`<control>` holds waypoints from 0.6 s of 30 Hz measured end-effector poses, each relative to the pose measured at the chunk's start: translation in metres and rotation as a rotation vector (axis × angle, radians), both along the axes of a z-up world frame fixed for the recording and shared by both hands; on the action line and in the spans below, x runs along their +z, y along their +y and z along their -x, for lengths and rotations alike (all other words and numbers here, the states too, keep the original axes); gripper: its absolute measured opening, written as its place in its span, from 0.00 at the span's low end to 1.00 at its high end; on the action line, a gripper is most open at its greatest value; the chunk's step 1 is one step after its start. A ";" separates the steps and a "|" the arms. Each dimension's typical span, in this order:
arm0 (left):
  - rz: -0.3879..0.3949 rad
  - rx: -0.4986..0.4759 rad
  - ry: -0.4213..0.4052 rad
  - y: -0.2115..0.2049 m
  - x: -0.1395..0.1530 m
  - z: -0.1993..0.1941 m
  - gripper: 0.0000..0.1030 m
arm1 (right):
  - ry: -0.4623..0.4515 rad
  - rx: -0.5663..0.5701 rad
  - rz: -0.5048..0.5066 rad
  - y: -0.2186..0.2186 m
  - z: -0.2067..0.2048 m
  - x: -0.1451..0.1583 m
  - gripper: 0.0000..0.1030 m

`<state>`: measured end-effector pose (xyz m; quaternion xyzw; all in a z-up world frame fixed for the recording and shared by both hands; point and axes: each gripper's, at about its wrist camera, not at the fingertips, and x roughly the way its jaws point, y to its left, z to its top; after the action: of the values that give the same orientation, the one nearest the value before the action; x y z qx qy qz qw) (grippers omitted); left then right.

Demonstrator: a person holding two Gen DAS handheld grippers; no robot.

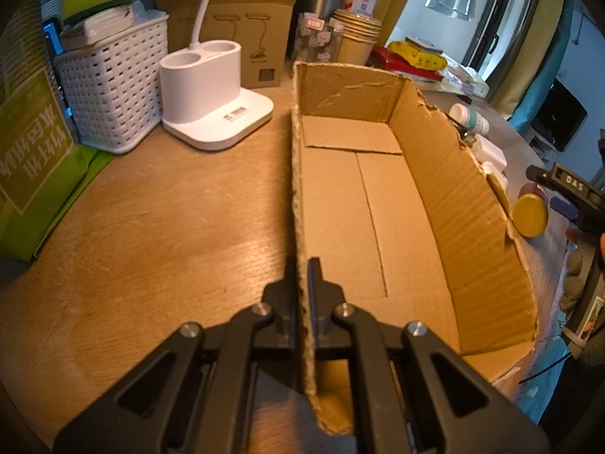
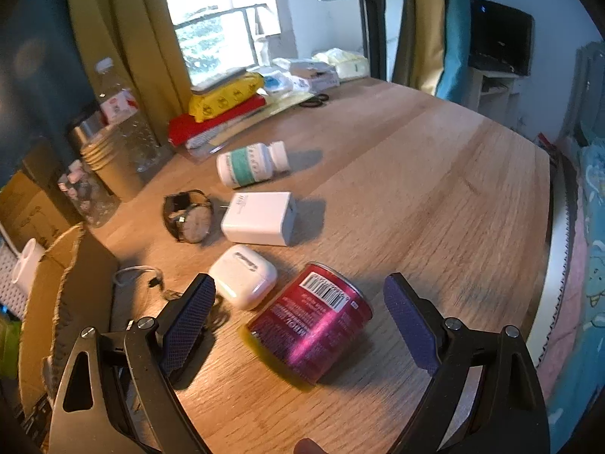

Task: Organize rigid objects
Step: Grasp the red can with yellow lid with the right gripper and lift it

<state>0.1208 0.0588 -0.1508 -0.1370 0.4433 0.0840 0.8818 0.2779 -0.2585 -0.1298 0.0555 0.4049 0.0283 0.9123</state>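
Observation:
My left gripper (image 1: 302, 266) is shut on the left wall of an open, empty cardboard box (image 1: 340, 208) on the wooden table. In the right wrist view a red can (image 2: 314, 325) with a yellow lid lies on its side. My right gripper (image 2: 298, 283) is open just above it, one finger on each side and neither pad touching. Beyond the can lie a white earbuds case (image 2: 244, 276), a white charger (image 2: 261, 217), a wristwatch (image 2: 189, 217) and a white pill bottle (image 2: 251, 162). The box's outer wall (image 2: 49, 283) stands at the left of that view.
A white basket (image 1: 113, 87), a white lamp base (image 1: 215, 106) and a green carton (image 1: 30, 159) stand left of the box. Paper cups (image 2: 109, 162), a water bottle (image 2: 128, 121), a red and yellow stack (image 2: 223, 106) and scissors (image 2: 314, 101) line the back. The table edge (image 2: 550, 227) curves at right.

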 end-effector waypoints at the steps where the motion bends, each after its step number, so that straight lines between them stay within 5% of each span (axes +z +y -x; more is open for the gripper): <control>1: 0.000 0.000 -0.001 0.000 0.000 0.000 0.04 | 0.005 -0.009 0.012 0.000 -0.001 -0.002 0.90; 6: 0.003 0.000 -0.004 0.000 0.000 0.003 0.04 | 0.046 -0.004 0.029 0.000 -0.007 -0.013 0.88; 9: 0.003 0.000 -0.005 -0.001 0.000 0.003 0.04 | 0.049 0.008 0.035 0.002 -0.008 -0.016 0.65; 18: -0.001 -0.006 -0.006 -0.001 0.002 0.004 0.04 | 0.034 0.026 0.035 -0.001 -0.003 -0.012 0.57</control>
<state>0.1171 0.0573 -0.1489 -0.1356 0.4410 0.0809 0.8835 0.2813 -0.2590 -0.1420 0.0348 0.4213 0.0319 0.9057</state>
